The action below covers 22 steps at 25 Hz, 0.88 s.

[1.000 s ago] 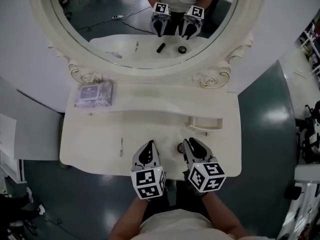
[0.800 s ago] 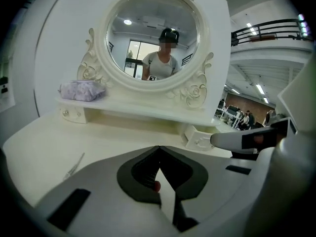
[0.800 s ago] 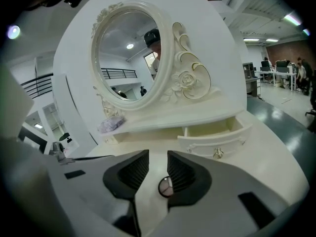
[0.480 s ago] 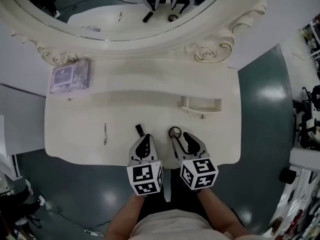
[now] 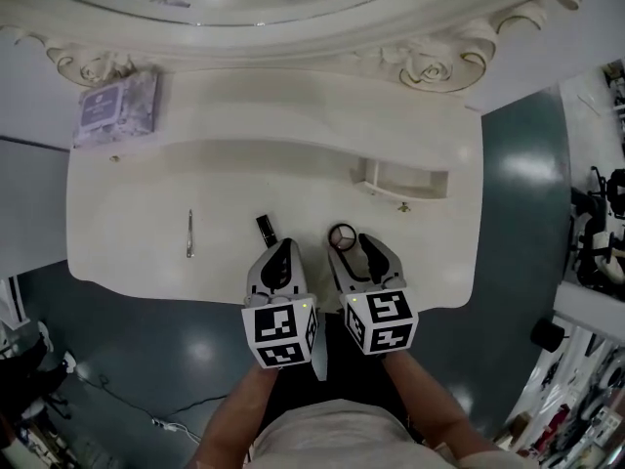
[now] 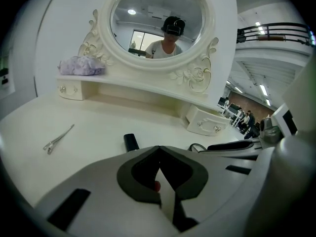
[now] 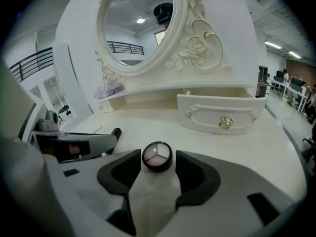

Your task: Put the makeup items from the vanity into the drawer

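My right tongs (image 5: 353,248) and left tongs (image 5: 281,252) have sunk by the table (image 5: 127,225) front edge. The right tongs have just been opening and straddle the compact (image 7: 157,156) with clearance; the left tongs are closed.

Compact (image 5: 342,234) right of tube (image 5: 265,230), clip (image 5: 189,234) leftmost (drawer (image 5: 410,193) behind)

mirror (image 5: 293,39): upper part cut off by head view's top edge | black tube (image 6: 131,141): near end hidden behind left tool (image 6: 159,148) | round compact (image 6: 197,146): mostly hidden behind right tool (image 5: 352,247) in left gripper view | packet (image 5: 117,110): print too small to read | drawer (image 7: 219,113): inside hidden behind its front in right gripper view
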### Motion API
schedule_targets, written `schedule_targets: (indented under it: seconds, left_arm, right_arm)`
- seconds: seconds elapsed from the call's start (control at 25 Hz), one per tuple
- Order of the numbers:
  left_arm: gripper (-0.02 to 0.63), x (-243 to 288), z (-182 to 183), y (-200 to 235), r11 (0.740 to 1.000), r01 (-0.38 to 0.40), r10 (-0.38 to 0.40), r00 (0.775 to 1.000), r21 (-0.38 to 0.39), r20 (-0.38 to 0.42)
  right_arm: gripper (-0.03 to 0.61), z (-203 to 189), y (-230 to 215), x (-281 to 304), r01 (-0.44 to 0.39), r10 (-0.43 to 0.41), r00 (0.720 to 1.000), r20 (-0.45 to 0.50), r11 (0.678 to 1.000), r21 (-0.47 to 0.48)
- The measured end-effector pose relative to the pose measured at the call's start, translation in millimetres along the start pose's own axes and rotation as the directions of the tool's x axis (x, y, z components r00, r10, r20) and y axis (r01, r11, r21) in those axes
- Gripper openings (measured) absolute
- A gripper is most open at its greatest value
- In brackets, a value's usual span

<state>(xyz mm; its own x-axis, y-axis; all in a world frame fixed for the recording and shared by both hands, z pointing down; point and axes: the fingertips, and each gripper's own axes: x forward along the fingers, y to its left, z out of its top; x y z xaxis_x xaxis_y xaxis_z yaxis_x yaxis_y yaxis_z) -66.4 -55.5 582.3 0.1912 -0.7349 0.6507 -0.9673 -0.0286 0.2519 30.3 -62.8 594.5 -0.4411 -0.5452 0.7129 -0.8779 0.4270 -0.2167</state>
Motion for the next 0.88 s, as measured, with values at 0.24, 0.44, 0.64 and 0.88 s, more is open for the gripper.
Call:
schedule_targets:
  seconds: [0.24, 0.44, 0.64, 0.88]
  left_arm:
    - [0.005, 4, 3, 0, 1.0, -0.004, 0.004, 1.0, -0.024, 0.017]
    - [0.005, 5, 3, 0, 0.999, -0.004, 0.005, 1.0, -0.047, 0.022]
    - [0.005, 4, 0, 5, 0.998, -0.019, 0.02, 1.0, -0.062, 0.017]
    - [0.005, 4, 5, 9, 0.998, -0.031, 0.032, 0.999, -0.051, 0.022]
  right_arm:
    - [0.215, -5, 3, 8, 0.0, -0.006, 0.998, -0.064, 0.995, -0.095]
    - [0.216, -5, 3, 13, 0.009, -0.023, 0.995, -0.1, 0.991, -0.13]
    - [0.216, -3, 3, 15, 0.014, -0.028, 0.995, -0.099, 0.991, -0.133]
    - [0.216, 1, 4, 11, -0.011, 0.004, 0.997, -0.08, 0.996, -0.085]
